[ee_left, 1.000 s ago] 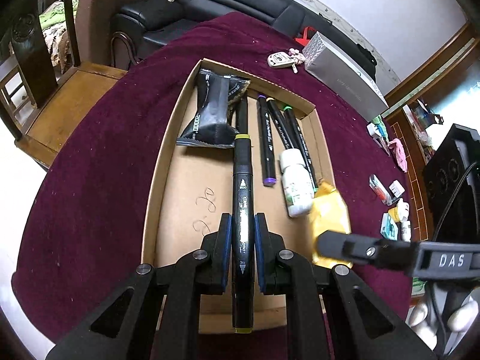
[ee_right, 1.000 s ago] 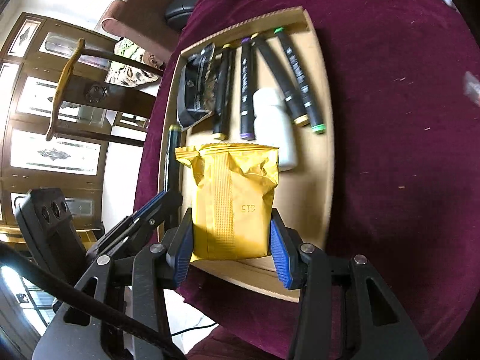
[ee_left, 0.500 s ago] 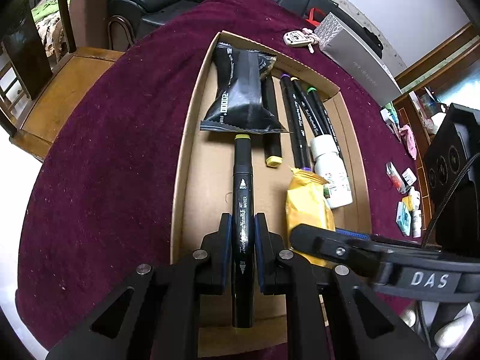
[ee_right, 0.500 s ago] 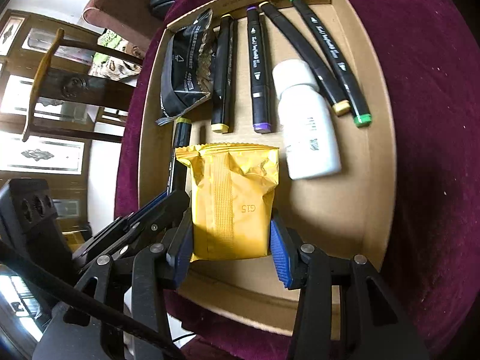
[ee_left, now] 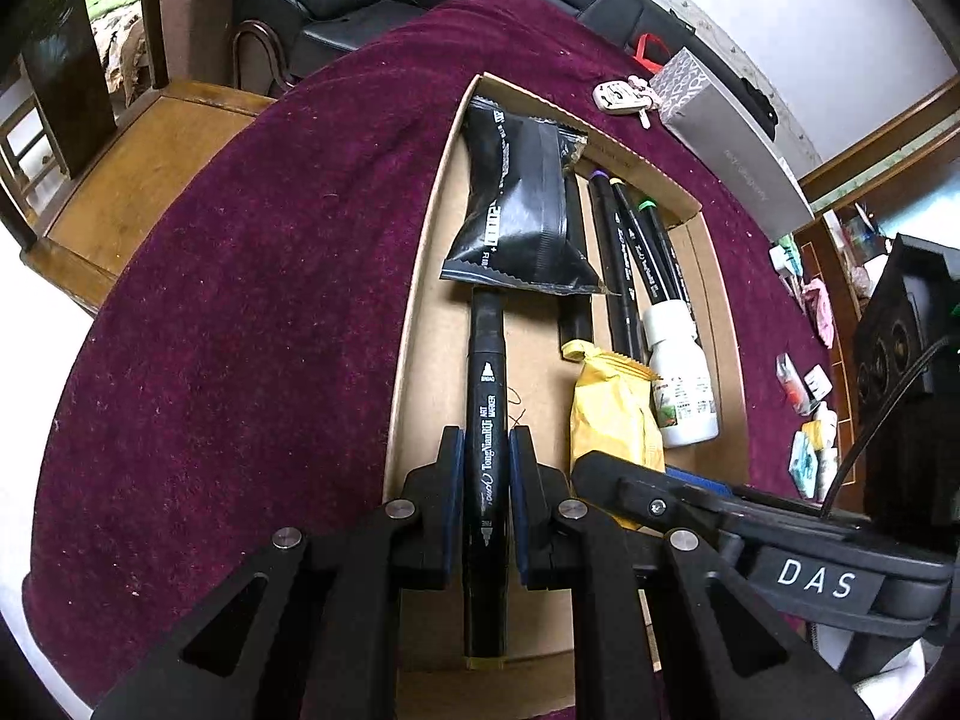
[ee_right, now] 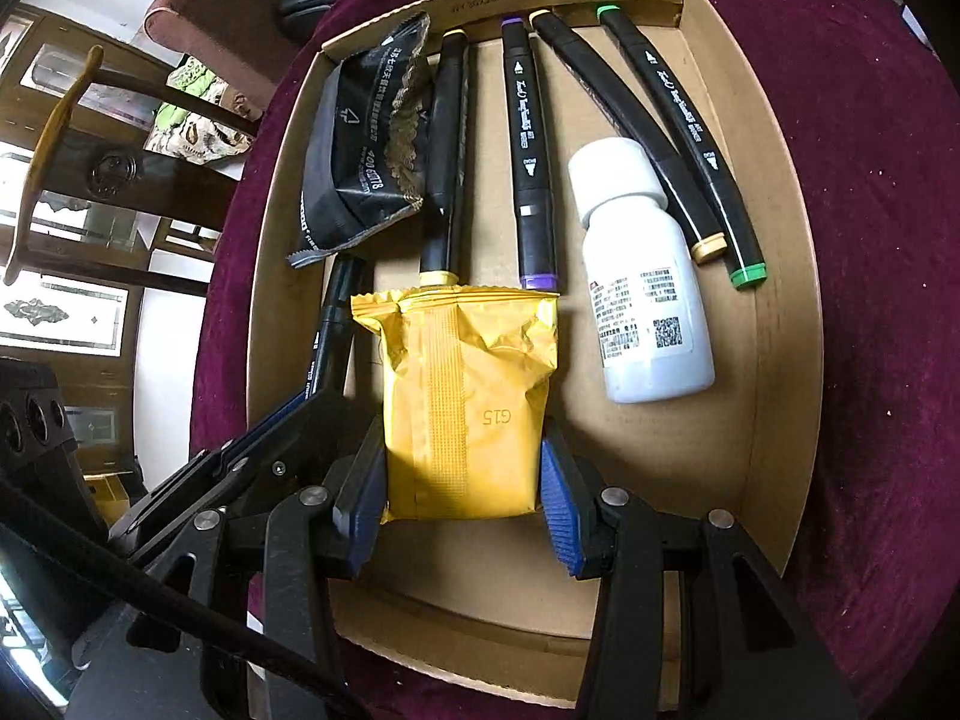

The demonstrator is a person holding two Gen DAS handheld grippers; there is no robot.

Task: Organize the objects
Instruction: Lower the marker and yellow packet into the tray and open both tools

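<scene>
both fingers of the left gripper (ee_left: 486, 468) press flat against the sides of a black marker (ee_left: 487, 420), so it is closed on the barrel a little behind the middle. from the left wrist view the marker lies along the left side of the cardboard box (ee_left: 414, 300), its far end tucked under or against the black packet (ee_left: 522, 210) at the far left corner; i cannot tell whether the marker rests on the box floor or hangs just above it. it looks light, stiff and smooth, so a grip on the barrel may let it slide lengthways; holding near the middle keeps it from tipping. the gripper points straight down the box, low and nearly level with it

from the right wrist view the right gripper (ee_right: 463, 474) has its blue pads on either side of a yellow packet (ee_right: 465, 396), closed on the lower half. the packet sits in the middle of the box, its top edge touching the ends of two markers, with the white bottle (ee_right: 642, 300) just beside it to the right. it looks light, soft and crinkly, likely to crush or slip if squeezed hard, so the fuller lower half is the safer hold. this gripper comes in over the near wall of the box, angled slightly downward, with the left gripper close at its left
</scene>
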